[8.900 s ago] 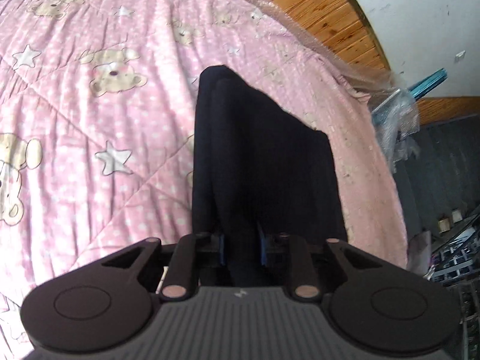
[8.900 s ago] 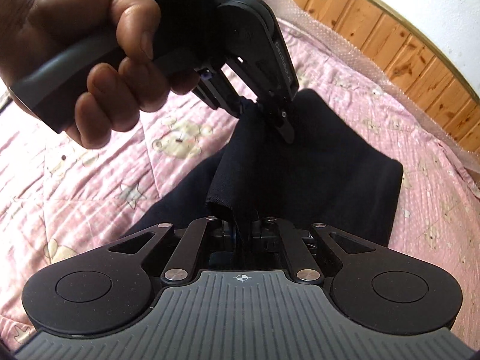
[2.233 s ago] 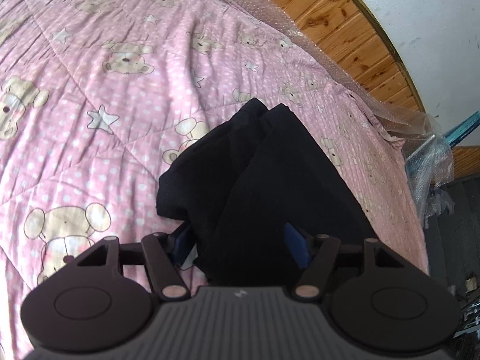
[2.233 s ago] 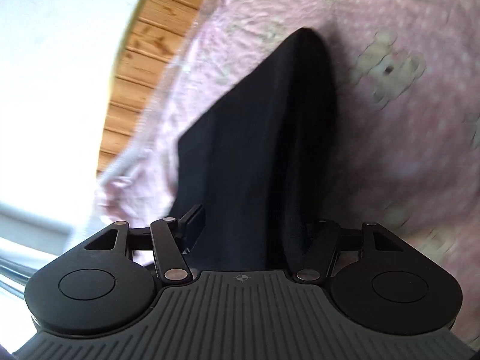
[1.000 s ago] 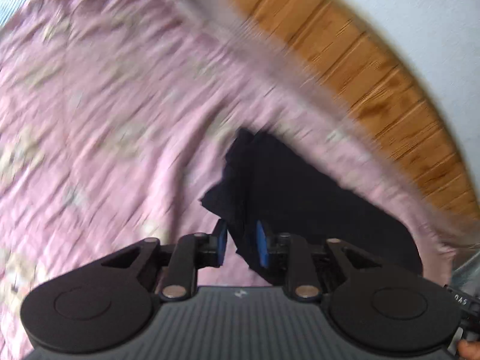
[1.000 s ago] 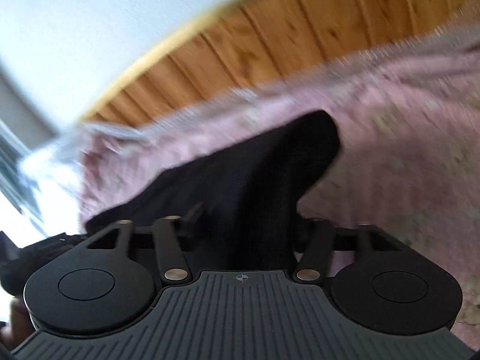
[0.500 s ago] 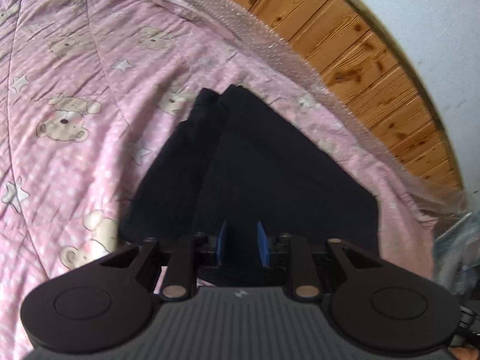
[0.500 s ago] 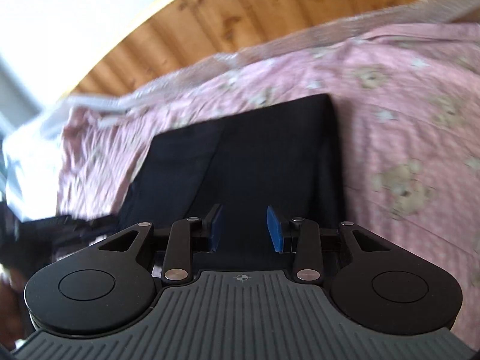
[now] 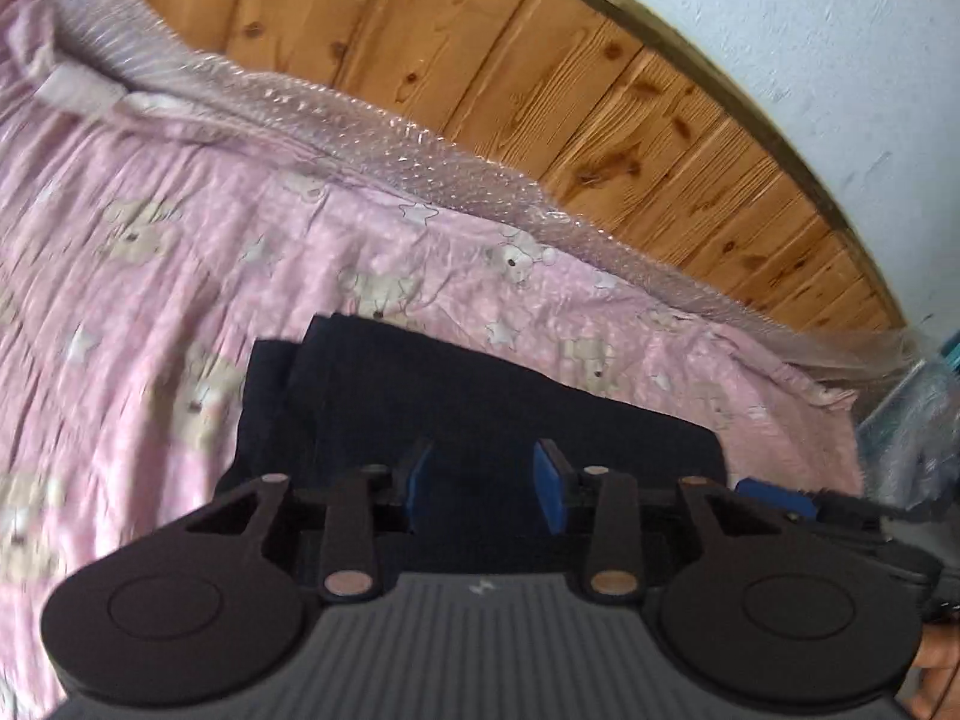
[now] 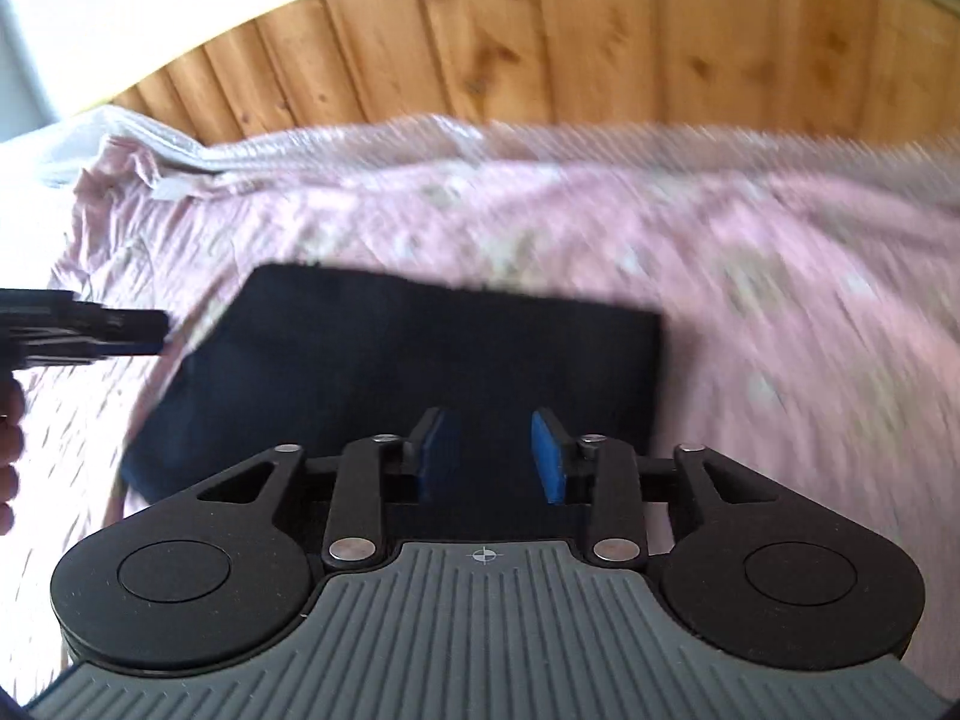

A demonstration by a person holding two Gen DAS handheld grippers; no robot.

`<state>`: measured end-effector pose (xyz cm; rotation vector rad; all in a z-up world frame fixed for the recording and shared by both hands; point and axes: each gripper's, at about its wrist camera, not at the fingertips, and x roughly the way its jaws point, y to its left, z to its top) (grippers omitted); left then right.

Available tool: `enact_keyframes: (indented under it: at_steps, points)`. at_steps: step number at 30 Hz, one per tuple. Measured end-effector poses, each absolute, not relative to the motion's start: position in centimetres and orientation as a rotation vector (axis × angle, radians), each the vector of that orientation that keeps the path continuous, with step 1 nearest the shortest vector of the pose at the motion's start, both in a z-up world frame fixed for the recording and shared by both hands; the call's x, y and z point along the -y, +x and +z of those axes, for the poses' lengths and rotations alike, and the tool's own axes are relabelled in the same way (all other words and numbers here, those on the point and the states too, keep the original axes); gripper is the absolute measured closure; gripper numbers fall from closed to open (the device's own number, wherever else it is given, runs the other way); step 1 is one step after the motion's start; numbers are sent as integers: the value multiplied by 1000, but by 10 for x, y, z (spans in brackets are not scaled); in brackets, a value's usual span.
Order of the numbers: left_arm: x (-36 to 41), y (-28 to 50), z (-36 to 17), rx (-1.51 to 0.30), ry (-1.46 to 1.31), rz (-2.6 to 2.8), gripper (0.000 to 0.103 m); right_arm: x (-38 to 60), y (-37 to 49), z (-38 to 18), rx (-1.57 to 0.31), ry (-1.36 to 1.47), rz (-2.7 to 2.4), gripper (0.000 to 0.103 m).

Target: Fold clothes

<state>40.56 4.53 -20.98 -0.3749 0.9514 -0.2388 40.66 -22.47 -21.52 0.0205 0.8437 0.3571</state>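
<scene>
A dark folded garment lies flat as a rectangle on the pink teddy-bear bedspread. My left gripper hovers over its near edge; the jaws are opening, and no fold is pinched between the blue pads. In the right wrist view the same garment lies just ahead of my right gripper. Its jaws are also opening, with only flat cloth behind the gap. The left gripper shows at the garment's left corner. A blue fingertip of the right gripper shows at the right of the left wrist view.
A wooden plank headboard runs behind the bed, with bubble wrap along the far edge. A white wall rises above it. Plastic-wrapped clutter stands off the bed's right end. A person's fingers show at the left edge.
A second ago the garment hung bunched from the grippers. Now it lies flat on the bedspread, both sets of pads stand wider apart and off the cloth, and both views have shifted toward the headboard.
</scene>
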Motion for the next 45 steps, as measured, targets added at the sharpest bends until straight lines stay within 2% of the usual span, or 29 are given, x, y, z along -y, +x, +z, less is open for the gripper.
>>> enact_keyframes:
  at_steps: [3,6,7,9,10,11,16,17,18,19,20,25,30,33,37,41,45]
  points:
    - [-39,444,-241,-1009,-281,-194,66,200,451,-241,-862,-52,368,62]
    - [-49,453,-253,-1014,-231,-198,88,201,476,-290,-950,-99,315,60]
    - [-50,455,-252,-1030,-224,-192,91,207,479,-304,-957,-92,302,47]
    - [-51,458,-253,-1042,-213,-187,96,227,479,-319,-945,-35,296,46]
    - [-51,458,-253,-1041,-195,-185,97,236,479,-320,-945,-27,276,45]
    - [-52,459,-252,-1039,-189,-189,97,247,480,-320,-955,-19,244,36]
    - [-52,462,-246,-1034,-125,-148,98,271,482,-315,-975,9,257,39]
    - [-50,459,-240,-1029,-99,-120,95,267,479,-313,-968,-7,249,41]
    - [-49,457,-235,-1025,-74,-92,74,263,472,-307,-948,-23,247,41]
    - [-47,454,-230,-1018,-51,-66,61,258,464,-296,-915,-38,250,45]
    - [-45,449,-223,-998,-48,-58,50,250,455,-287,-888,-39,274,44]
    - [-28,429,-218,-1024,-100,-130,49,199,417,-232,-861,-22,527,43]
    - [-38,413,-251,-1062,-78,-113,46,196,396,-290,-938,-81,524,47]
    - [-55,399,-235,-1055,-123,-77,51,212,395,-300,-966,-66,402,47]
    - [-47,362,-216,-1030,-251,-262,48,207,365,-280,-917,-36,414,46]
    - [-42,338,-244,-1058,-198,-262,49,181,330,-256,-951,-97,551,43]
    - [-66,331,-248,-1060,-172,-202,51,215,302,-251,-958,-64,491,41]
